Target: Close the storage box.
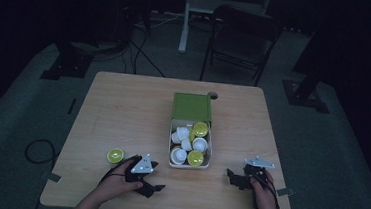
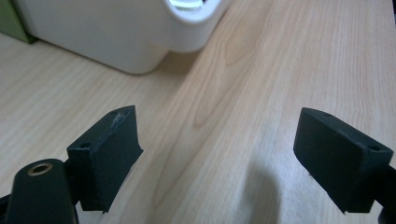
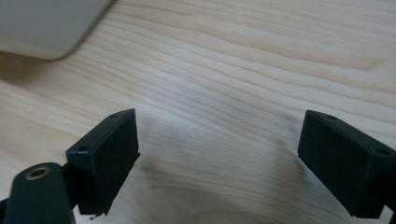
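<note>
High view: a white bin (image 1: pixel 189 161) of cups sits mid-table, its long axis running 12 to 6, with a green lid (image 1: pixel 192 106) touching its 12 o'clock end. One lone yellow-topped cup (image 1: pixel 115 155) stands on the table (image 1: pixel 123 109) well apart from the bin, at 9 o'clock of it. The left gripper (image 1: pixel 153 187) lies at about 4 o'clock of that cup and is much the nearer; the right gripper (image 1: pixel 233 178) rests at 4 o'clock of the bin. The left jaws point toward 3 to 4 o'clock, away from the cup, so reaching it probably calls for a turn back toward 10 o'clock.

Left gripper view: jaws stand wide with only bare wood between them; the bin's rounded corner (image 2: pixel 140 42) lies at 11 o'clock.

Right gripper view: jaws wide too, nothing held; a pale bin edge (image 3: pixel 46 28) sits at 10 o'clock.

The room is dim, and I can make out no brand, label or writing.
</note>
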The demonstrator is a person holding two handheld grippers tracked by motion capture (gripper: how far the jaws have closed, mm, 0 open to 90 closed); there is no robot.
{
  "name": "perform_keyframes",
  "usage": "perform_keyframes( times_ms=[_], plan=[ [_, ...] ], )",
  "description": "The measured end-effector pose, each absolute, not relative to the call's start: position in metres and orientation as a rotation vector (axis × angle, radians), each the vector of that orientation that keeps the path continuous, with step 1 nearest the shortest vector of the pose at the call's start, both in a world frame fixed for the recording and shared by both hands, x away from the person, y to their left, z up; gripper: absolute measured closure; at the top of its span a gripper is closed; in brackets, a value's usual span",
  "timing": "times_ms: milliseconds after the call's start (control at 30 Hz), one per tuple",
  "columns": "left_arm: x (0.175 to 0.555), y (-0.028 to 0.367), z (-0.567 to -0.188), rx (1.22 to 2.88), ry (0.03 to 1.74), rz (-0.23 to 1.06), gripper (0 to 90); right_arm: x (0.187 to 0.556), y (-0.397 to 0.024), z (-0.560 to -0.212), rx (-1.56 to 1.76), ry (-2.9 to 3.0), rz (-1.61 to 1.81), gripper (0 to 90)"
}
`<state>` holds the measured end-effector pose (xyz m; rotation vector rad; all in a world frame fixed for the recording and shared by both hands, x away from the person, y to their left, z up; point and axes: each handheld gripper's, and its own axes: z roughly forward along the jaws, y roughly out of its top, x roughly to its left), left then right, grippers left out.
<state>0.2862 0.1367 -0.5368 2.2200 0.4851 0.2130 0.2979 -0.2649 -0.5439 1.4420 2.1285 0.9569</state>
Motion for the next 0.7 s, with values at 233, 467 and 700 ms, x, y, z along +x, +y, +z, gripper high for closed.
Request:
perform_keyframes(
  times_ms=[233, 467, 700],
  plan=[
    [0.289, 0.134, -0.532, 2.199, 0.491, 0.232, 14.8, 0.293, -0.252, -0.534, 1.314, 2.200, 1.025, 11.9],
    [0.291, 0.133, -0.527, 2.176, 0.505, 0.240, 14.8, 0.290, -0.243, -0.525, 1.254, 2.233, 1.108, 11.9],
    [0.295, 0.132, -0.519, 2.115, 0.530, 0.260, 14.8, 0.289, -0.234, -0.516, 1.250, 2.215, 1.241, 11.9]
  ],
)
